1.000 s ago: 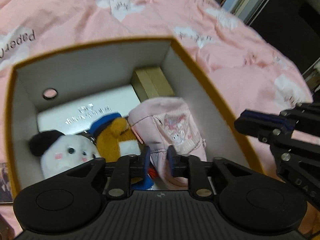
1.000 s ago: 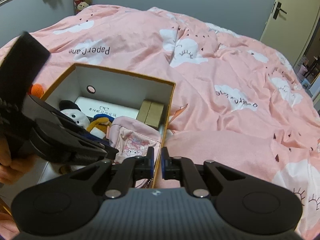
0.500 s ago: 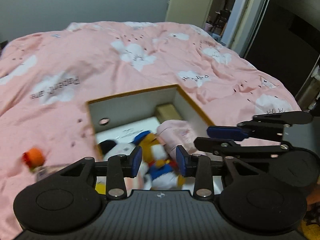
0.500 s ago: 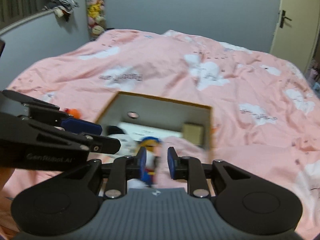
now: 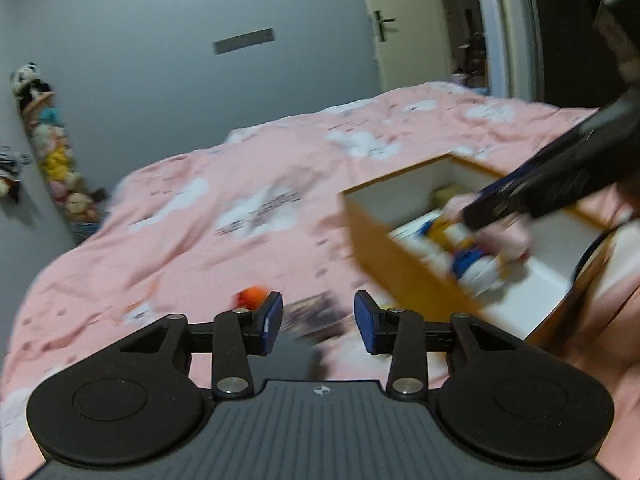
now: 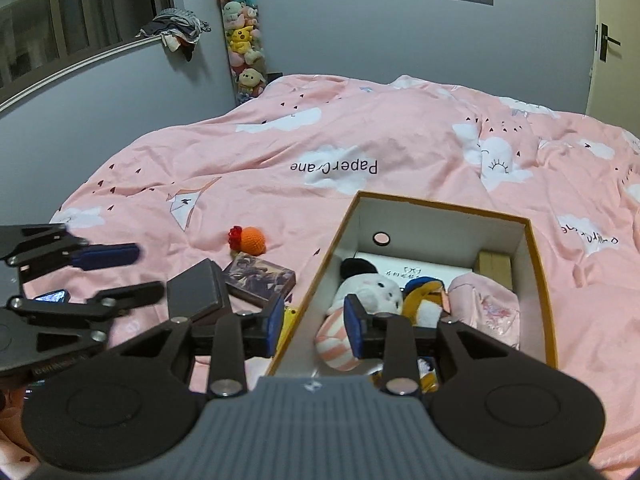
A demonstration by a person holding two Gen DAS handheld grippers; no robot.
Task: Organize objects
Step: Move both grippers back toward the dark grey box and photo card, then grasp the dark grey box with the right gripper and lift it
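The open orange-rimmed cardboard box with white inner walls (image 6: pixel 536 264) sits on the pink cloud-print duvet (image 6: pixel 360 140), packed with a white plush with a black ear (image 6: pixel 370 290), a yellow-and-blue duck plush (image 6: pixel 424 300), a pink fabric pouch (image 6: pixel 486 306) and a tan block (image 6: pixel 495 264). Only the right wrist view shows sharply the orange crocheted ball (image 6: pixel 252 239), the dark printed card box (image 6: pixel 259 276) and the flat black case (image 6: pixel 195 292) lying left of the box; the left wrist view is motion-blurred. Since a second ago the left gripper (image 5: pixel 319 322) has lifted out of the box and swung left, its jaws now wide apart and empty, and the right gripper (image 6: pixel 314 322) has gone from nearly closed to open and empty above the box's near-left wall.
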